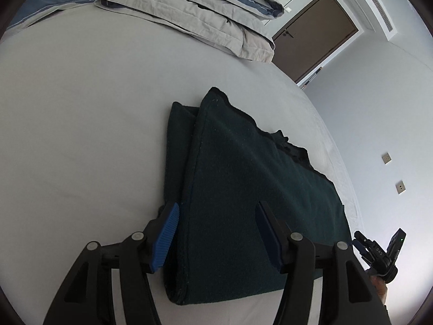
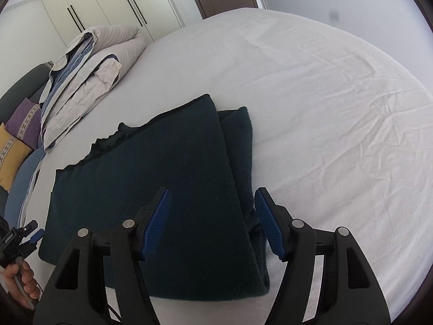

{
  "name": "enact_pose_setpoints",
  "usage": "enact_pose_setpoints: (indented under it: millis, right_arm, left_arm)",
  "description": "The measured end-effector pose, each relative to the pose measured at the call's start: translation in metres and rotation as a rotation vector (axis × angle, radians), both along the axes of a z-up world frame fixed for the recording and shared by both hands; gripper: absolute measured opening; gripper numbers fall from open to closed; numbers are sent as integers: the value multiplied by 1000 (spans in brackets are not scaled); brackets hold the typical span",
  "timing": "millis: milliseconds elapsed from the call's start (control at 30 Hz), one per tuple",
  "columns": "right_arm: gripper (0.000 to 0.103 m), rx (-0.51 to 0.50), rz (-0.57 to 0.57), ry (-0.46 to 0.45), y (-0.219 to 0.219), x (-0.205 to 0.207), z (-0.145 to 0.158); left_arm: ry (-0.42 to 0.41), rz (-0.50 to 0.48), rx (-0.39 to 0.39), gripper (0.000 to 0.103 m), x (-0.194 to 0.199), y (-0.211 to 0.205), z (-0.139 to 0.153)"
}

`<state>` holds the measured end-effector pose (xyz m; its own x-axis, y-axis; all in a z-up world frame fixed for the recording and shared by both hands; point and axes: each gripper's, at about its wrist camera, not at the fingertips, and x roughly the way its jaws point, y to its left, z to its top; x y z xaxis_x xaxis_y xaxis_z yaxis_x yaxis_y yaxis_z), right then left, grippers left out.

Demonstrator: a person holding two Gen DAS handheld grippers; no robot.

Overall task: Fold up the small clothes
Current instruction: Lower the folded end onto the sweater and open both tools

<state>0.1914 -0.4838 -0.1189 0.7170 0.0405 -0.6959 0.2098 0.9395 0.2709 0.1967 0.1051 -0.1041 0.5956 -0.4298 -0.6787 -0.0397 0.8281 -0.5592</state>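
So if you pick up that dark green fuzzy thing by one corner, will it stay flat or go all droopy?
Probably droopy. The dark green garment lies in soft folded layers on the bed sheet, so it looks floppy and would likely unfold. Its fuzzy surface should grip the ribbed pads rather than slip. It seems thick, perhaps weighty.

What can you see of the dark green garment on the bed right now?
The dark green garment is a thick, fuzzy, fleece-like piece, already folded into a rough rectangle with layers stacked. A narrower folded strip shows along one side, and a black, wavy edge runs along the far side. It lies flat on the white bed sheet. The left tool and the right tool are both open, their blue pads straddling its near corners; no pad is clearly pinching the cloth.
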Motion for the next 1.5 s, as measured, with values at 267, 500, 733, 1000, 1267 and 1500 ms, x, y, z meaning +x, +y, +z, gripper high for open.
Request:
enact_pose_setpoints:
  millis: [267, 500, 733, 1000, 1267, 1500]
  right_arm:
    - [62, -75, 33, 110, 6, -31, -32]
    - [60, -96, 9, 115, 6, -54, -26]
    - [35, -86, -22, 138, -16, -63, -32]
    - [38, -43, -90, 126, -21, -69, -19]
    - [39, -103, -78, 68, 1, -73, 10]
    - [27, -120, -79, 117, -1, -74, -13]
  left_arm:
    - [30, 18, 88, 35, -6, 5, -19]
    - [26, -4, 145, 14, -10, 4, -20]
    - [17, -21, 213, 7, -21, -4, -20]
    - [9, -6, 211, 15, -26, -3, -22]
    - [-27, 64, 203, 37, -31, 3, -2]
    - [-22, 14, 238, 37, -29, -16, -8]
